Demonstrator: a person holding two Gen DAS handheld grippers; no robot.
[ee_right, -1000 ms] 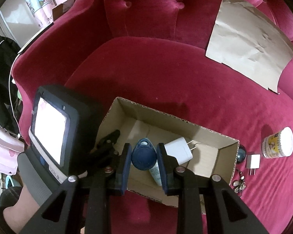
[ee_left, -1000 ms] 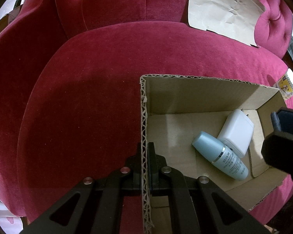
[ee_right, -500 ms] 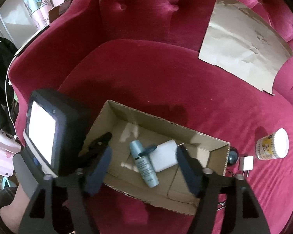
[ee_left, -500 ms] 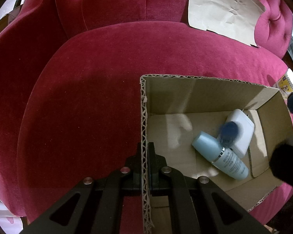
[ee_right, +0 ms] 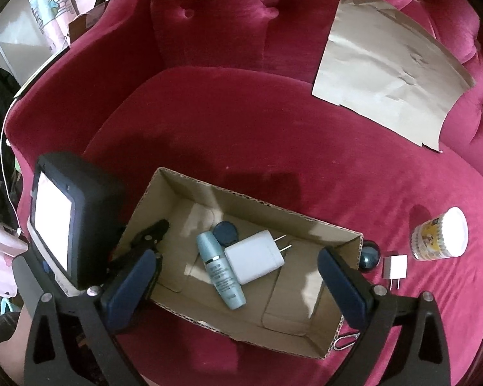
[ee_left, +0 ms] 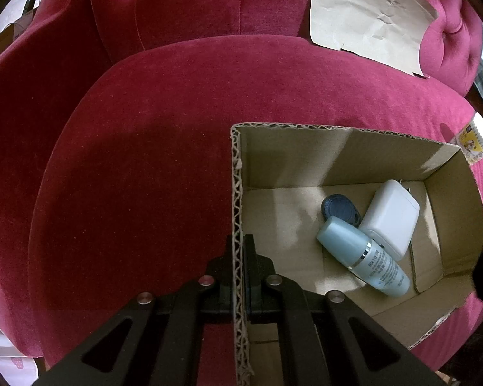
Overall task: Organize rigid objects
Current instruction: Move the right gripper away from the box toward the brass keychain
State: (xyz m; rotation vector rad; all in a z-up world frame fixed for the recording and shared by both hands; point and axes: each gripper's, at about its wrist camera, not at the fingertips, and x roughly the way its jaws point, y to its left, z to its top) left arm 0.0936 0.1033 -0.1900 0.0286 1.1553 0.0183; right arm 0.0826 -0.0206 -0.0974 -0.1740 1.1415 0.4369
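blue key fob [ee_right: 226, 232]: partly hidden behind bottle [ee_right: 220, 272]
dark ball [ee_right: 369, 252]: half behind box wall [ee_right: 351, 238]
bottle label: illegible

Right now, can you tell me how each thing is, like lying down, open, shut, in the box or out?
Box: open top, on the sofa.
Bottle: lying down in the box.
Big charger: lying flat in the box, touching the bottle.
Blue tag: in the box.
Small charger: outside, on the sofa.
Tub: outside, upright.
Left gripper: shut on the box wall.
Right gripper: jaws opening, nothing between them.
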